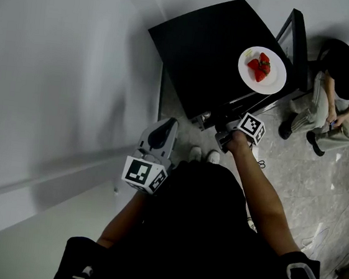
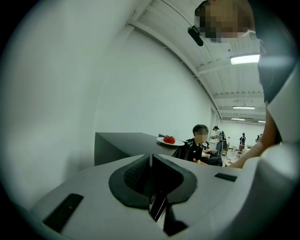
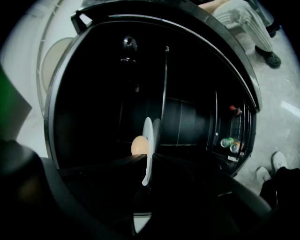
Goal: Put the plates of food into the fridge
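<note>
Your right claw (image 3: 149,161) grips the rim of a plate (image 3: 147,133) carrying a round tan food (image 3: 138,145), at the open fridge's (image 3: 187,117) mouth. Hold it level, slide it onto a shelf, then release. Your left claw (image 2: 151,174) is closed on nothing; the strawberry plate (image 1: 276,85) waits atop the fridge.

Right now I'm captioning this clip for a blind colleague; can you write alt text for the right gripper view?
The right hand-held gripper clamps a white plate, seen edge-on, carrying a round tan food item, held toward a dark open fridge. Its door shelf at right holds drink cans.
</note>
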`<state>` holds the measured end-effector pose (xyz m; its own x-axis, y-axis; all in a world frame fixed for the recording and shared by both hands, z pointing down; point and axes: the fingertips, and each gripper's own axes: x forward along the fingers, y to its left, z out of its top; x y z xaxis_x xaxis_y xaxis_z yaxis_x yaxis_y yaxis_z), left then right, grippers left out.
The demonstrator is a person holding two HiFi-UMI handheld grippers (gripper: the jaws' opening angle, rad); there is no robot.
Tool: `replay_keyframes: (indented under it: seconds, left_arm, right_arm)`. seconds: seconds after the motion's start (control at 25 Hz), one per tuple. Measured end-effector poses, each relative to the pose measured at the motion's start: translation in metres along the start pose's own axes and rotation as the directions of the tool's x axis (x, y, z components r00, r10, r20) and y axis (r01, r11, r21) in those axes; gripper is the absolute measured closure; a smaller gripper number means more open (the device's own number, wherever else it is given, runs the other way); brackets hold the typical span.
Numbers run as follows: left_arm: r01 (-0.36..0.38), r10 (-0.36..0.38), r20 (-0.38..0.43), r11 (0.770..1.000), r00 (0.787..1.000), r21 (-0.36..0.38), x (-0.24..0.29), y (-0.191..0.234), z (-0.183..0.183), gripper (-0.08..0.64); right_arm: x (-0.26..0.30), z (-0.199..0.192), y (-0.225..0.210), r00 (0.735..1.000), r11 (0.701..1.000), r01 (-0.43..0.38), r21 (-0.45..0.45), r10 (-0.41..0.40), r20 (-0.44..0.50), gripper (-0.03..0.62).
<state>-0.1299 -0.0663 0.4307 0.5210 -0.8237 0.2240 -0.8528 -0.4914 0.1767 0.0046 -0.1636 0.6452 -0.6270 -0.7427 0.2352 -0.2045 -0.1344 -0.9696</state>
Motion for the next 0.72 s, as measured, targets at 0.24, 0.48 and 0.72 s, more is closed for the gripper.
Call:
replay_keyframes:
  seconds: [0.24,0.48,0.72]
  left_arm:
    - [0.008,-0.008,-0.001,1.0,1.0,-0.002,-0.001,-0.003,-0.001,0.526]
    - [0.028,-0.028,0.013,1.0,1.0,0.0,-0.001,-0.009,0.003,0.525]
    - [0.053,-0.053,0.019,0.999,0.998,-0.001,0.0,-0.013,0.004,0.525]
  right_arm:
    - [-0.014,0.005,0.008,1.0,0.997,-0.019,-0.076,0.02,0.018,0.465]
    - [-0.039,0.006,0.015,0.999,0.956,0.033,-0.293,-0.033,0.007,0.468]
    - [-0.064,0.0,0.043,1.0,0.834,0.015,-0.551,-0.025,-0.011,0.486]
